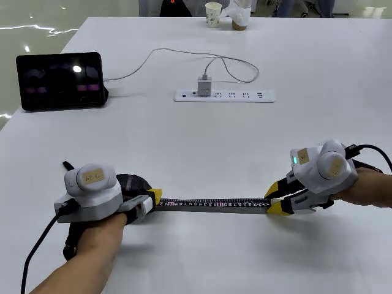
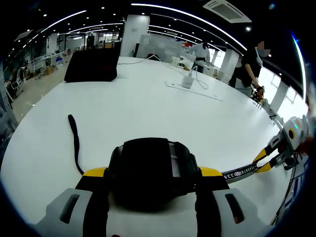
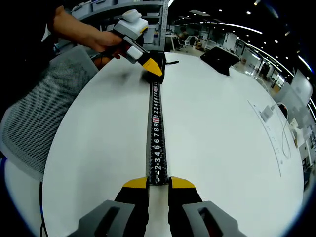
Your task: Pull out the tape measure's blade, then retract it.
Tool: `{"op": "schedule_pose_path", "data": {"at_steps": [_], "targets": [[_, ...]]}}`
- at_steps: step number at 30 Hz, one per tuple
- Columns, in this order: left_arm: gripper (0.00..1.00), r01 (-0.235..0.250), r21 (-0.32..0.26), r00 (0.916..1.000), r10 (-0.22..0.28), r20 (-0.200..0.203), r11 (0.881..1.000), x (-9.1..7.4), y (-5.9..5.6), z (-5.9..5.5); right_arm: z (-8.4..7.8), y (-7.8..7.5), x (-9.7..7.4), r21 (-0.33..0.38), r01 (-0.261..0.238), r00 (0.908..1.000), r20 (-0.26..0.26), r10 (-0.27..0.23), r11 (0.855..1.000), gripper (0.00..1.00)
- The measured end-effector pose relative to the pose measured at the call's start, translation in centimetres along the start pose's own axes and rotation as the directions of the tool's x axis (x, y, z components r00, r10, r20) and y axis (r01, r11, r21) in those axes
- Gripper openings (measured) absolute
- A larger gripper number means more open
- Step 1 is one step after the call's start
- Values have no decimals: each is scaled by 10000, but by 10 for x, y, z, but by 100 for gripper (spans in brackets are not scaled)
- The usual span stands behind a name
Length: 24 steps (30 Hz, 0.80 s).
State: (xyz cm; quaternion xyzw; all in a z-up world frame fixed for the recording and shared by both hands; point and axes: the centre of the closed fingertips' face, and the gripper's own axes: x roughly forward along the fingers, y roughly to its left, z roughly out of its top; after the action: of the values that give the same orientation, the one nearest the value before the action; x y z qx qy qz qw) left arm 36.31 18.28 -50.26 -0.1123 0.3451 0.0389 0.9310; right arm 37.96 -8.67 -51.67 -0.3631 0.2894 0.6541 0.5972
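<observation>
Now our left gripper (image 2: 153, 174) clamps the tape measure (image 1: 131, 184), our right gripper (image 3: 159, 183) pinches the blade (image 3: 157, 133) by its end, stretched along the table (image 1: 202, 147).

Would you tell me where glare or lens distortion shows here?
Head view: a light glares off the tablet; left gripper view: fisheye curves the edge of the table, the tape measure looms large; right gripper view: numbers on the blade read sharp.

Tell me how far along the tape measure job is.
Done: the blade is pulled out across the table. In hand: the left tongs clamp the case, and the right tongs pinch the blade's end. Left: retracting the blade into the case.
</observation>
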Motion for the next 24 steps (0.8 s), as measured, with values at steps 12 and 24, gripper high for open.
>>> {"op": "schedule_pose_path", "data": {"at_steps": [12,24], "targets": [[66,-211,-133,9996,208,-186,9997,-1,0,1,-1,-1,1,-70,46,9999,-111,-47,10000,11],[66,-333,-131,9985,327,-433,9994,-1,0,-1,-2,0,1,-100,46,9998,-185,-48,9999,11]]}}
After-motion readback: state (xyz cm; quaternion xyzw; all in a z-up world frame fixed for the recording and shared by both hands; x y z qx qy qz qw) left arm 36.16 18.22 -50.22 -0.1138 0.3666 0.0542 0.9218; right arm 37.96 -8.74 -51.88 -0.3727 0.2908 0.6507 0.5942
